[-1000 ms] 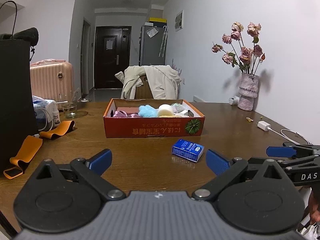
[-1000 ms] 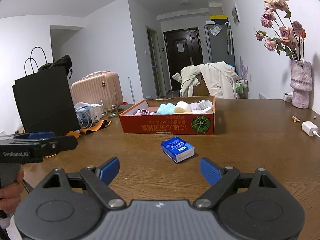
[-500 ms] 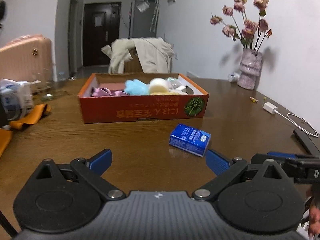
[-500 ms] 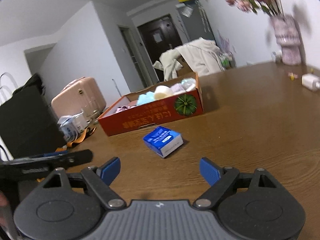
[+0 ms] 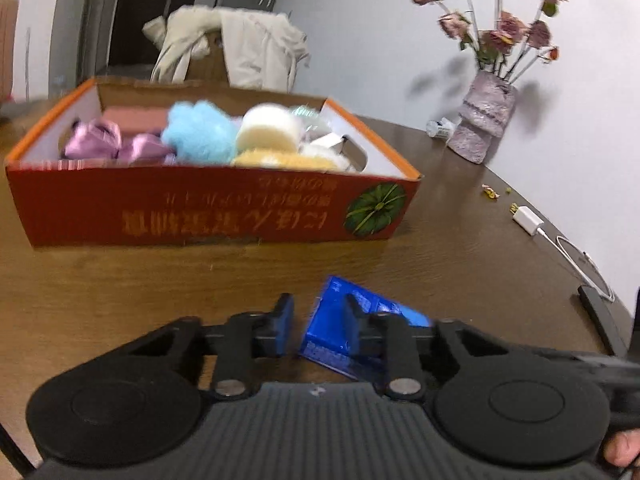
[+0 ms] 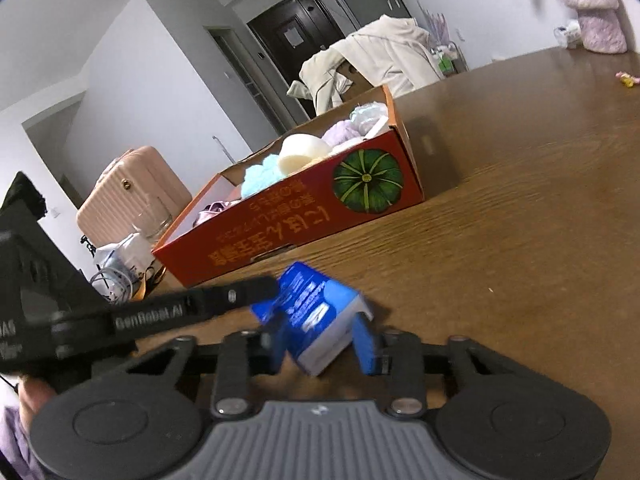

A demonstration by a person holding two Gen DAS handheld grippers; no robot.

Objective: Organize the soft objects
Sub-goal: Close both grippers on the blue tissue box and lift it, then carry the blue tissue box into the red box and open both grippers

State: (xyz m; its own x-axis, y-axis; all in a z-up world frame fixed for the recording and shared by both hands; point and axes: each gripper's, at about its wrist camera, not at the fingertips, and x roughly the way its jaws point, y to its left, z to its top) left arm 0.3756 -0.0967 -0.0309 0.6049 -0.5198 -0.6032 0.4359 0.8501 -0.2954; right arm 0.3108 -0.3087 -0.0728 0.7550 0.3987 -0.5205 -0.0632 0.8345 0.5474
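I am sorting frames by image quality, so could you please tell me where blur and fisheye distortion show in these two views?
Left wrist view: motion blur smears the box lettering, the dried flowers and the blue tissue pack; the table edge bows. Right wrist view: the tilted horizon curves, the left gripper entering beside the pack is streaked, while the pumpkin print stays fairly crisp.

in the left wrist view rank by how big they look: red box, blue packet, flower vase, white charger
1. red box, by far the largest.
2 and 3. blue packet and flower vase: alike; the packet is nearer the camera and partly hidden, so unsure.
4. white charger, smallest.
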